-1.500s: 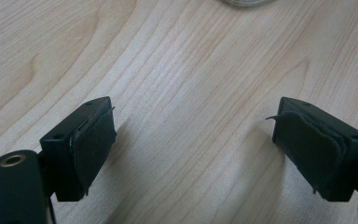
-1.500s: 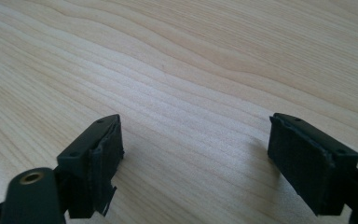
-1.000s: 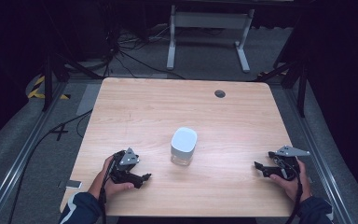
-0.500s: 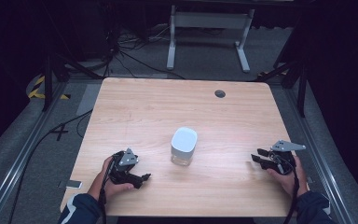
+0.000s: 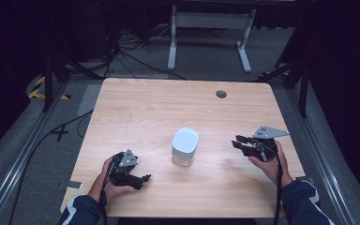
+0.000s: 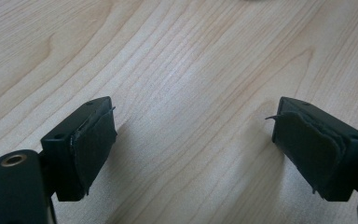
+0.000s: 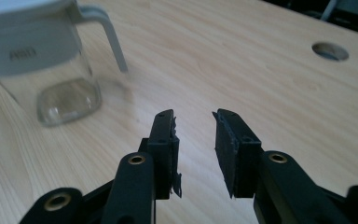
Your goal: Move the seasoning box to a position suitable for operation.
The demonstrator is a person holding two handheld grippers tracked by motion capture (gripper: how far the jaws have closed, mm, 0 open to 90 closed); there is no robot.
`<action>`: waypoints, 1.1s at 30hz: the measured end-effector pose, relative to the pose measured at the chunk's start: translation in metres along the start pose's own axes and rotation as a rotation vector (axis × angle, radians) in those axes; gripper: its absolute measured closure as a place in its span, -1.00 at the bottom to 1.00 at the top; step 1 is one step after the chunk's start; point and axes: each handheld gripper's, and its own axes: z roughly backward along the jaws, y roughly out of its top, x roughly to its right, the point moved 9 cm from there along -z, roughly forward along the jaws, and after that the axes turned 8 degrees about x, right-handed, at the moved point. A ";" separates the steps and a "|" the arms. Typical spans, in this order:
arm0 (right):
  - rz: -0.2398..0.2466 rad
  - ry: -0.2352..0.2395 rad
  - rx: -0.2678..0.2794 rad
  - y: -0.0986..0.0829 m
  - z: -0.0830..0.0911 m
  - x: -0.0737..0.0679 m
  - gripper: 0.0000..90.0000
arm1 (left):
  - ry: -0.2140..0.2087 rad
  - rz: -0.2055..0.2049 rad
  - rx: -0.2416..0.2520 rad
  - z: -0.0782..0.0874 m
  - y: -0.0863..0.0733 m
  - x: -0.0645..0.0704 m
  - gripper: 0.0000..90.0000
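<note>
High view: over the last second my right gripper (image 5: pixel 240 142) has lifted off the surface (image 5: pixel 136 112) near its right edge and moved inward toward the jar (image 5: pixel 184 146), which stands upright near the middle, somewhat toward the near edge; my left gripper (image 5: pixel 143 178) has stayed resting by the near-left corner. In the right gripper view, the jaws stand a little apart with nothing between them, aimed just beside the jar's handle (image 7: pixel 106 29); the left jaws are wide apart over bare wood. I judge this as the start of a reach for the jar, no contact yet.

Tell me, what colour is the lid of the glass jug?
White. The lid on the clear glass jug shows best in the right gripper view.
</note>
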 end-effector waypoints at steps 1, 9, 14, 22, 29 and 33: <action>0.004 0.004 0.009 0.006 -0.003 -0.002 0.52 | 0.000 -0.001 0.000 0.000 0.000 0.000 -0.70; 0.045 0.070 0.079 0.056 -0.029 -0.030 0.51 | -0.001 0.004 0.002 0.000 0.000 0.000 -0.70; 0.062 0.105 0.098 0.074 -0.039 -0.044 0.57 | 0.000 0.005 0.001 0.000 0.000 0.000 -0.70; 0.116 0.171 0.074 0.091 -0.067 -0.073 0.67 | 0.002 0.000 0.000 0.000 0.000 0.000 -0.70; 0.148 0.167 0.030 0.086 -0.081 -0.079 0.69 | 0.004 0.002 0.001 0.000 0.000 0.000 -0.70; 0.136 0.169 0.035 0.086 -0.085 -0.077 0.68 | 0.003 0.008 0.004 -0.001 0.001 0.001 -0.70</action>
